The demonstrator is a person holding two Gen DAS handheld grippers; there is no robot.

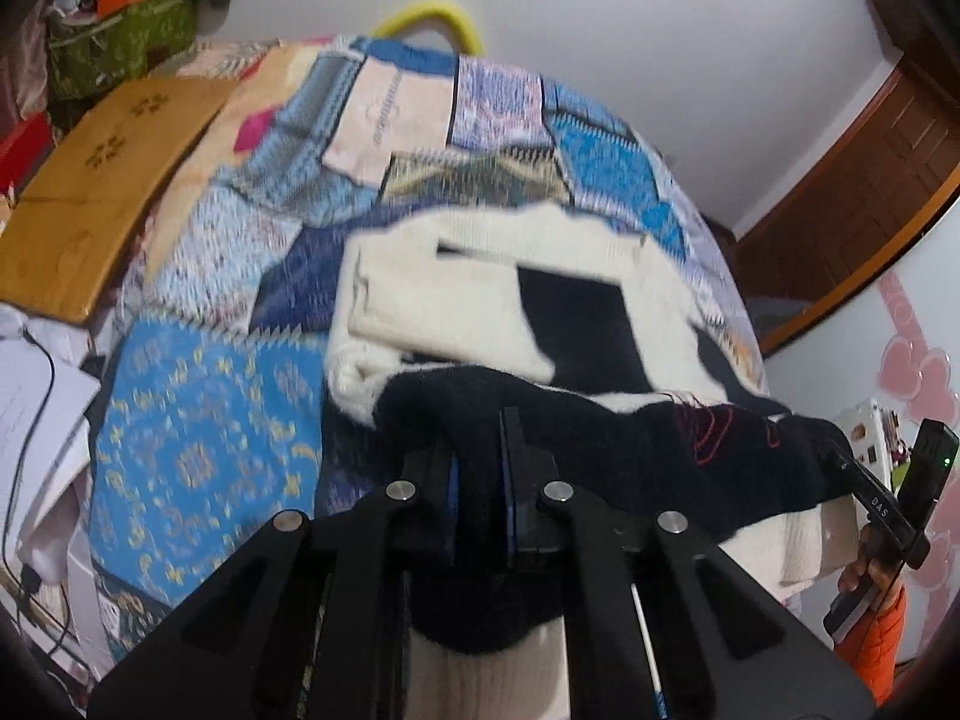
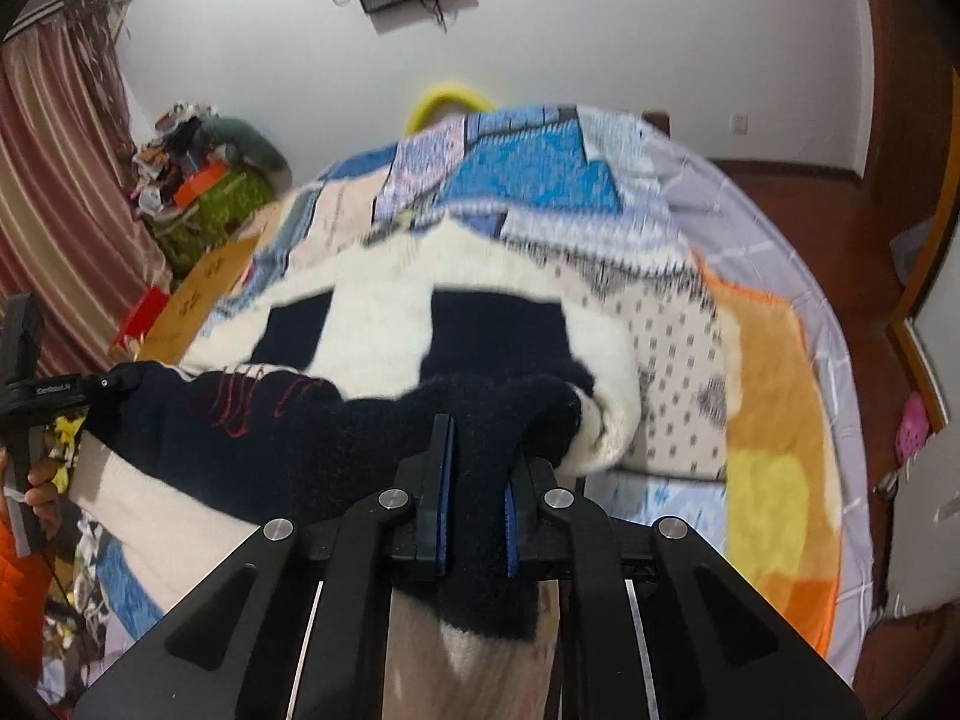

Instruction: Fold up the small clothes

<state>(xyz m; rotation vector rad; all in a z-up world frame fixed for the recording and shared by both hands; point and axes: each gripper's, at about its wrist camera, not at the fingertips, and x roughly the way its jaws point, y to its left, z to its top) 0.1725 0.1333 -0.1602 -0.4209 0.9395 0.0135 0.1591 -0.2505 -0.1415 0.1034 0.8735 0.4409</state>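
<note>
A navy and cream knitted sweater (image 1: 456,300) lies on a patchwork bedspread (image 1: 204,420), its near hem lifted off the bed. My left gripper (image 1: 480,444) is shut on one corner of the navy hem; the knit bunches between its blue pads. In the right wrist view my right gripper (image 2: 480,456) is shut on the other hem corner of the sweater (image 2: 384,300). The hem, with red stitching, hangs stretched between the two. Each gripper shows in the other's view: the right gripper (image 1: 840,456) at the far right, the left gripper (image 2: 120,383) at the far left, both held by hands in orange sleeves.
A flat cardboard box (image 1: 102,192) and a green bag (image 1: 120,42) lie left of the bed, with papers and cables (image 1: 36,396) nearer. A yellow hoop (image 1: 432,12) stands behind the bed. An orange and yellow blanket (image 2: 774,420) covers the right edge. A curtain (image 2: 54,180) hangs at the left.
</note>
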